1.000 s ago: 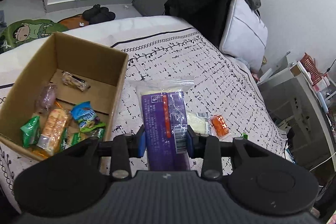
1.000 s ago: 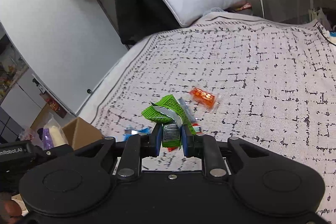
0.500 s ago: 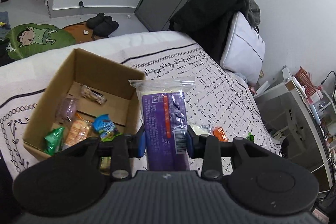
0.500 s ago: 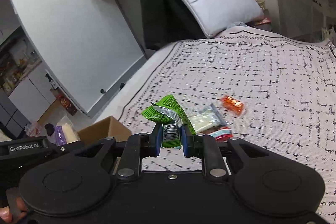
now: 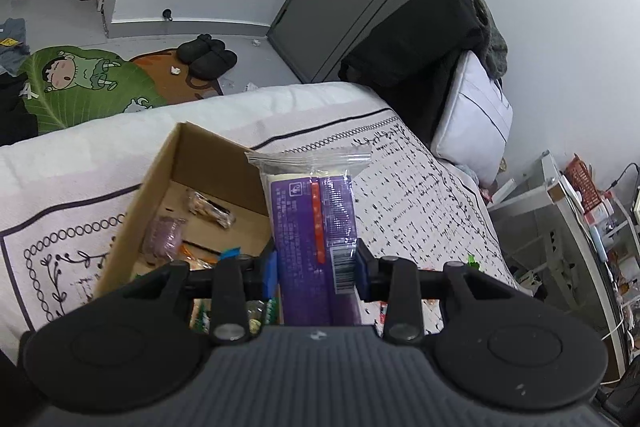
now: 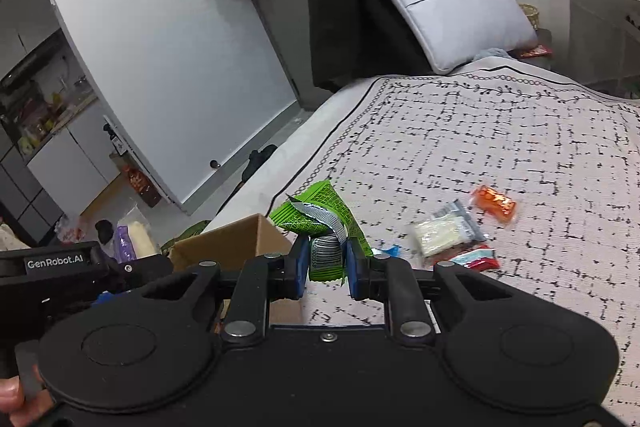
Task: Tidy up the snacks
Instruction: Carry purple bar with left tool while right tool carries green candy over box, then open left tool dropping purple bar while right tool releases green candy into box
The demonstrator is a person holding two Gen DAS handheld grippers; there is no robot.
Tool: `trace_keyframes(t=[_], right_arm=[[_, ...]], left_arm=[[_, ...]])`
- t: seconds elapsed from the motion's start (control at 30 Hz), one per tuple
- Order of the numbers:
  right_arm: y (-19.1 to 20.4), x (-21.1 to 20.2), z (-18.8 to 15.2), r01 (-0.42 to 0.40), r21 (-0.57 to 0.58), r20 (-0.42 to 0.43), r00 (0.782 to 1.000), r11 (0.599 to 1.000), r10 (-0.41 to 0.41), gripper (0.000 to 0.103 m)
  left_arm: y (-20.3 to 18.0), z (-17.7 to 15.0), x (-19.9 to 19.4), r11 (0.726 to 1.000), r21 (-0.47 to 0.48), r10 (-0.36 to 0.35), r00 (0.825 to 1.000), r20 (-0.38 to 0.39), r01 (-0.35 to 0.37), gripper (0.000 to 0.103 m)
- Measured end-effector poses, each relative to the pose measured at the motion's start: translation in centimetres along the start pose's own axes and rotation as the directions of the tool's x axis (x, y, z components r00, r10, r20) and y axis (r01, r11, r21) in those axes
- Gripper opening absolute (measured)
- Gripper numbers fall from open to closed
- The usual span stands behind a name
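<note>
Left gripper [image 5: 316,269]: blue pads pinching a purple pack [image 5: 312,227], held upright; its clear top seal stands at 12 o'clock, its lower end is hidden behind the gripper body.
Right gripper [image 6: 324,263]: pads pressed onto a green packet [image 6: 320,217], crumpled, barcode facing the camera, foil flap folded over.

Bed [image 6: 500,131]: patterned cover, fills the 2 to 5 o'clock part of the right wrist view; far end cut off.
Box [image 5: 160,187]: open cardboard, on the bed at 9 o'clock of the purple pack, partly behind it. Near wall and most contents hidden by the left gripper. Only one corner [image 6: 236,239] shows in the right wrist view, at 9 o'clock of the green packet.
Snacks in box [image 5: 208,207]: several wrapped pieces; kinds hard to make out.
Loose snacks on bed, at 3 o'clock of the green packet: a white pack [image 6: 444,231], blurred; an orange pack [image 6: 494,203]; a red-and-white wrapper [image 6: 472,261], half covered by the right gripper.
</note>
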State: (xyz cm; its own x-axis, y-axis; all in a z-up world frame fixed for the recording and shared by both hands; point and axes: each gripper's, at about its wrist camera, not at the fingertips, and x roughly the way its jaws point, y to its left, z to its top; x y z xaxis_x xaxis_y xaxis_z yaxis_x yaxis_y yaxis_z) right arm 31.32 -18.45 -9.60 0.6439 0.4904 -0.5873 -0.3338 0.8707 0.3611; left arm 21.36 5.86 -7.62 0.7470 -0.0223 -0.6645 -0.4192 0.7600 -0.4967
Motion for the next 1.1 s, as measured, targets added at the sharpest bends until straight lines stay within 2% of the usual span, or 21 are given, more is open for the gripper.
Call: trace_keyframes(t=[0.6, 0.87, 1.1], right_arm=[[5.1, 4.1, -0.4, -0.033, -0.02, -0.055, 0.998, 0.999, 0.032, 0.019], [6.8, 6.2, -0.3, -0.07, -0.034, -0.093, 0.993, 0.997, 0.067, 0.019], [8.4, 7.3, 0.1, -0.069, -0.073, -0.103, 0.993, 0.995, 0.061, 0.02]], left_arm=[[5.6, 4.1, 1.3, 0.997, -0.078, 0.022, 1.0, 0.01, -0.021, 0.036], [6.7, 5.1, 3.2, 0.995, -0.09, 0.039, 0.999, -0.017, -0.04, 0.036], [7.2, 5.2, 4.8, 0.992, -0.107, 0.054, 0.997, -0.054, -0.059, 0.037]])
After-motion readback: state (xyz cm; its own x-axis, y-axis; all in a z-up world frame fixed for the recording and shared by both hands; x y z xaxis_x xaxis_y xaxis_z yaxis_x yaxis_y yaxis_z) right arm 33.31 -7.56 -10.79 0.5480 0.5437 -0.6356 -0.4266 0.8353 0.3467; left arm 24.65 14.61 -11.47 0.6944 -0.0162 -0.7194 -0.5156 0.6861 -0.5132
